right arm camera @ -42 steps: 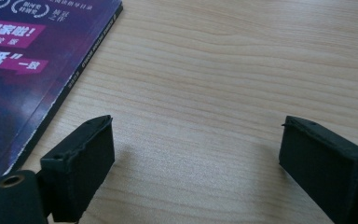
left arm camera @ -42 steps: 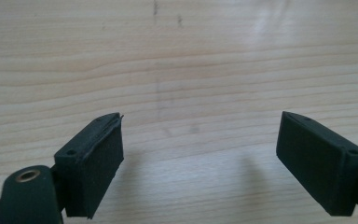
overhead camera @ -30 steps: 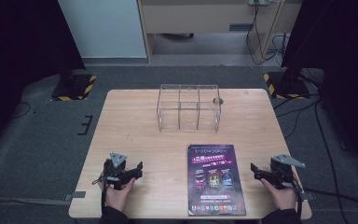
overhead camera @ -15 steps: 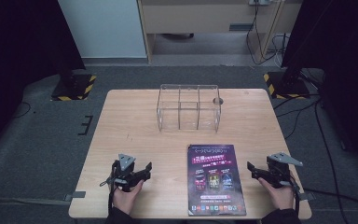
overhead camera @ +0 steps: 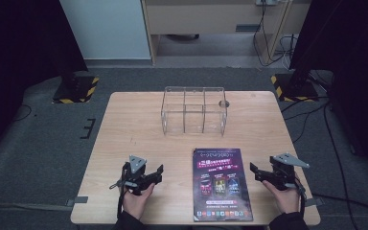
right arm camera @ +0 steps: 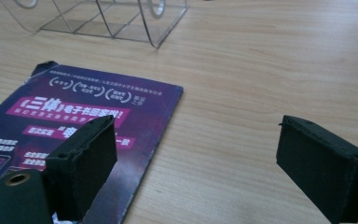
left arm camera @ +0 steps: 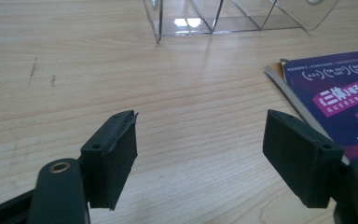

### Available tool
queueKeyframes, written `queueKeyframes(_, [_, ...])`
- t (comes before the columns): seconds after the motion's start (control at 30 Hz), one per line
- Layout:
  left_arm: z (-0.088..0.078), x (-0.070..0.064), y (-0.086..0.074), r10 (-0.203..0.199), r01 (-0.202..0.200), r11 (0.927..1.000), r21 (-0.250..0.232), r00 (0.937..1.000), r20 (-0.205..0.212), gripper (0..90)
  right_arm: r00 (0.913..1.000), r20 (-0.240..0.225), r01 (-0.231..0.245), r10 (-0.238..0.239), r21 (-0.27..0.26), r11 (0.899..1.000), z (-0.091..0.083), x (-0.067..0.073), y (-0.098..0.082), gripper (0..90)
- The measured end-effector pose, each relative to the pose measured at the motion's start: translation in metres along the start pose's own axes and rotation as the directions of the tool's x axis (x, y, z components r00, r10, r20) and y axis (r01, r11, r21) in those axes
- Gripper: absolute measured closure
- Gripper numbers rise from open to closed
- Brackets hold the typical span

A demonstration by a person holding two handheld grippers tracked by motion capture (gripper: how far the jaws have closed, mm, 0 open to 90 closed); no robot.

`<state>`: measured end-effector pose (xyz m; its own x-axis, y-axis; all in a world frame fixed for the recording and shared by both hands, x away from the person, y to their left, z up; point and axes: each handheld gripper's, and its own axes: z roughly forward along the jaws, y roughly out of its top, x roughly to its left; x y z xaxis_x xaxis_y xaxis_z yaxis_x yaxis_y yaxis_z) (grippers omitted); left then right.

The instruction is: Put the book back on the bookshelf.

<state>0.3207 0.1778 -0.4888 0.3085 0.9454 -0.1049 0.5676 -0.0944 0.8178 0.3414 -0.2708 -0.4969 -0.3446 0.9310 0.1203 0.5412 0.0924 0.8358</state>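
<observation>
In the high view a purple booklet (overhead camera: pixel 222 184) is lying flat on the table (overhead camera: pixel 124 129) between the left gripper (overhead camera: pixel 156 174) and right gripper (overhead camera: pixel 255 171), near a clear divided box (overhead camera: pixel 194 109), while in both gripper views the jaws are being held wide apart, nothing gripped

high: overhead, forward-down | gripper views: low, near tabletop | shared: booklet (overhead camera: pixel 222 184)

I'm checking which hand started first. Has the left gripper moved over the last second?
Yes. The left gripper has slid rightward along the table's near edge, closing on the purple booklet, which lies where it was.
</observation>
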Motion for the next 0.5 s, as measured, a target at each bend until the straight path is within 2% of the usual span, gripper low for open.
queueKeyframes(0.2, [0.004, -0.010, 0.005, 0.014, -0.014, 0.9999, -0.005, 0.9998, 0.012, 26.2, 0.9998, -0.018, 0.008, -0.008, -0.018, 1.000, 0.000, 0.004, 0.008, 12.0])
queueKeyframes(0.5, [0.011, -0.025, 0.010, 0.019, -0.019, 0.9998, -0.002, 0.9989, 0.042, 26.9, 0.9998, -0.014, 0.011, -0.012, -0.024, 1.000, 0.005, 0.011, 0.015, 12.9])
